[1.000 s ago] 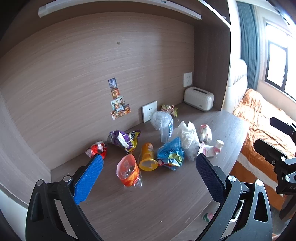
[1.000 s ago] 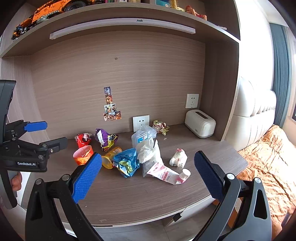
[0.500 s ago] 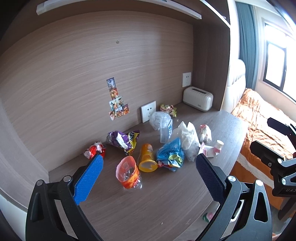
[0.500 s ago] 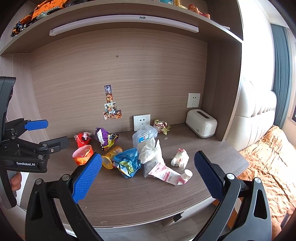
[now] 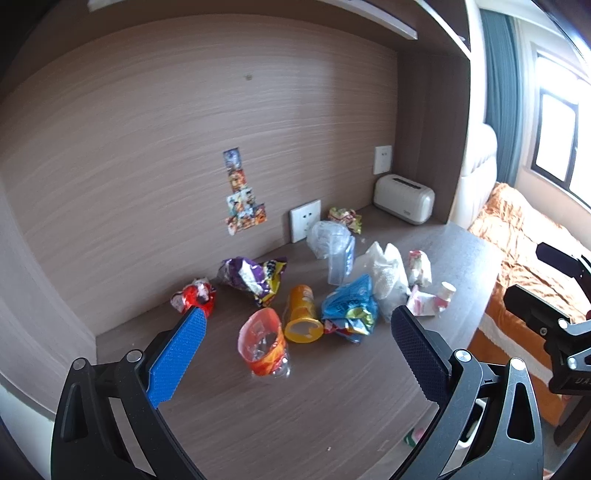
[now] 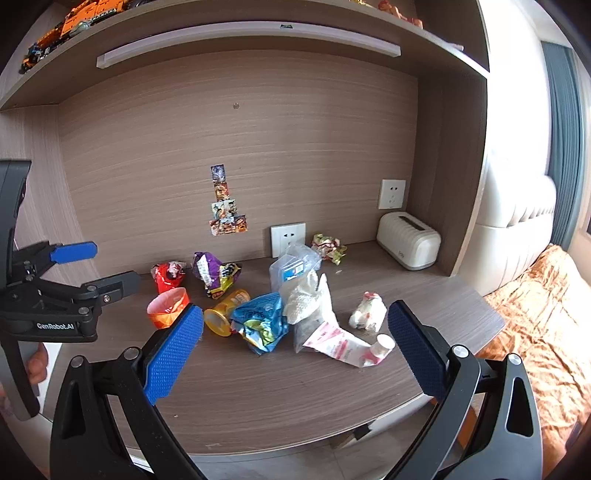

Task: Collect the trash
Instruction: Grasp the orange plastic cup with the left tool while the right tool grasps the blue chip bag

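Trash lies in a cluster on the wooden desk point(image 5: 314, 398): an orange cup point(image 5: 263, 343), a yellow can point(image 5: 302, 313) on its side, a blue wrapper point(image 5: 349, 308), a purple bag point(image 5: 253, 277), a red wrapper point(image 5: 192, 295), a clear plastic bag point(image 5: 332, 243), a white bag point(image 5: 384, 273) and a pink-white tube point(image 5: 430, 301). My left gripper point(image 5: 295, 350) is open and empty, just in front of the orange cup. My right gripper point(image 6: 293, 341) is open and empty, above the desk's front, in front of the blue wrapper point(image 6: 260, 323) and the tube point(image 6: 347, 347).
A white toaster point(image 6: 408, 242) stands at the back right against the side panel. Wall sockets point(image 6: 288, 238) and stickers point(image 6: 223, 206) are on the back wall. A shelf point(image 6: 221, 22) hangs overhead. A bed with an orange cover point(image 6: 543, 314) lies right of the desk.
Both grippers have moved slightly closer to the desk and the trash. Neither has opened, shut or taken hold of anything.
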